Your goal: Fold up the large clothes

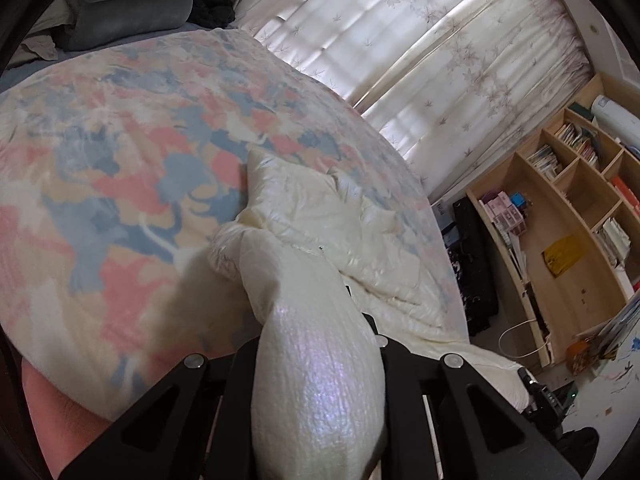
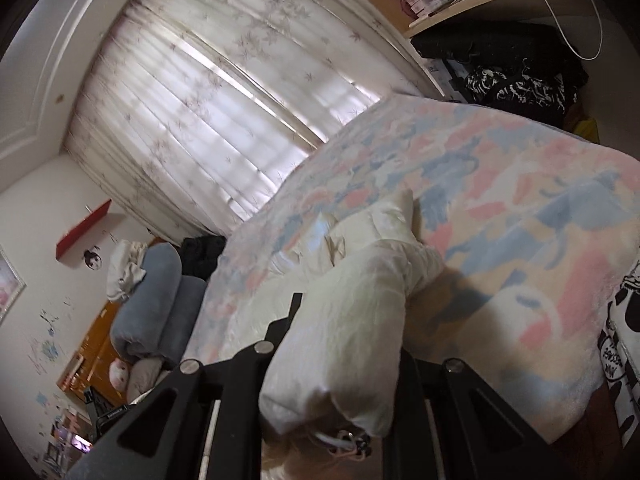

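Observation:
A cream puffy jacket [image 1: 344, 232] lies crumpled on a bed with a pink, blue and cream patterned blanket [image 1: 120, 152]. My left gripper [image 1: 320, 368] is shut on a bunched edge of the jacket, and the cloth rises from the bed into its black jaws, hiding the fingertips. In the right wrist view the same jacket [image 2: 360, 240] stretches from the blanket [image 2: 520, 208] up into my right gripper [image 2: 340, 380], which is shut on another padded edge with a drawstring toggle [image 2: 352, 444] hanging below. Both held edges are lifted off the bed.
Flowered curtains [image 1: 420, 40] cover the window beyond the bed. A wooden shelf unit [image 1: 568, 208] with books stands past the bed's end. Rolled grey-blue bedding [image 2: 156, 304] is stacked by the head of the bed. Dark bags [image 2: 500, 64] lie on the floor near the shelf.

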The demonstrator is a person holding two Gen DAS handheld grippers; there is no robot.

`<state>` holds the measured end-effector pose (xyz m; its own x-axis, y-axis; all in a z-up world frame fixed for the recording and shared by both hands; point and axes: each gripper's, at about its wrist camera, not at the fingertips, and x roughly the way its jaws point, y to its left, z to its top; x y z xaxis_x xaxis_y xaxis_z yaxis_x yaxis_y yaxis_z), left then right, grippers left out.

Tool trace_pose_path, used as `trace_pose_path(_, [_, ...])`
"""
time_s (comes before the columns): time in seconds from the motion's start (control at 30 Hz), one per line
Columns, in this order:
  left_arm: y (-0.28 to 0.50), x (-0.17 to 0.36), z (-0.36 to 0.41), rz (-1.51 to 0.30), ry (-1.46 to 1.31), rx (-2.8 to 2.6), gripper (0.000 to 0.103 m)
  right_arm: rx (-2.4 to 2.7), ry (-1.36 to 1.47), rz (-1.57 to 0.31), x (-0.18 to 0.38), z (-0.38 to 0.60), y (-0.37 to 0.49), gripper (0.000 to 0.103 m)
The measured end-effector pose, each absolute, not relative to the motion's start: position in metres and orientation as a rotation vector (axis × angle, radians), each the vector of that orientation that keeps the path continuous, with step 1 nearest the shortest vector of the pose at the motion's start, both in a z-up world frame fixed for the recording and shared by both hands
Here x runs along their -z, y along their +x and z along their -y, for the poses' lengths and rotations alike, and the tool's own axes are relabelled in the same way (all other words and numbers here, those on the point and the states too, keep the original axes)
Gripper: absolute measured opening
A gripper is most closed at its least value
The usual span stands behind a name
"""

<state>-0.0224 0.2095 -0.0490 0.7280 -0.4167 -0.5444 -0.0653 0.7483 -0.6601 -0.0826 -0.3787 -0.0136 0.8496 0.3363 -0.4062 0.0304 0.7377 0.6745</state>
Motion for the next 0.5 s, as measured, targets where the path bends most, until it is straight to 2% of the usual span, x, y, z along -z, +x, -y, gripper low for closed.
trace_pose_path(0.3, [0.057, 0.053, -0.206, -0.761, -0.787, 0.215, 0.010, -0.183, 0.786, -0.550, 0.017, 0.386, -0.006, 0.017])
trace_pose_path(0.5, [0.166, 0.059, -0.198, -0.780, -0.753, 0.161, 0.012, -0.149, 0.765, -0.584, 0.017, 0.387, 0.092, 0.021])
